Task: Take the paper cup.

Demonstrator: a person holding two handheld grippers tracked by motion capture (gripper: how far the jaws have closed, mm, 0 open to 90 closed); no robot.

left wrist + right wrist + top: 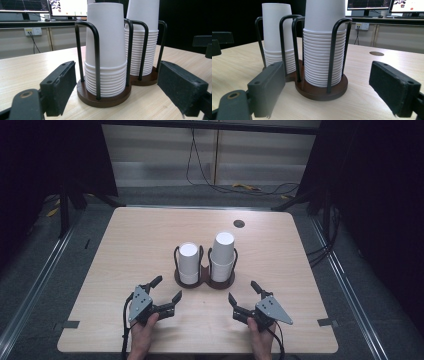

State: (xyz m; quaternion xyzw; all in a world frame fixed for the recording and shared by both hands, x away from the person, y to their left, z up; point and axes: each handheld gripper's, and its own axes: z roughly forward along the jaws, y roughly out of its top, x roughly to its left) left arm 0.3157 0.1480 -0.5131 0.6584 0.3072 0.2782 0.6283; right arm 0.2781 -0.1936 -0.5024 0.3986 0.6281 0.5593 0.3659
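No legible writing on anything. Near edge of table (125, 235): left gripper (166, 294) and right gripper (243, 297), jaws spread wide, nothing held. Just beyond, mid-table: a two-slot cup holder (204, 281), short stack of cups (188, 264) in left slot, taller stack of cups (222, 255) in right slot.

High view overhead, 2 gripper views low, close — sharing cup rack (204, 279).

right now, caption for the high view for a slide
Two open grippers, left gripper and right gripper, face two stacks of paper cups in a double holder.
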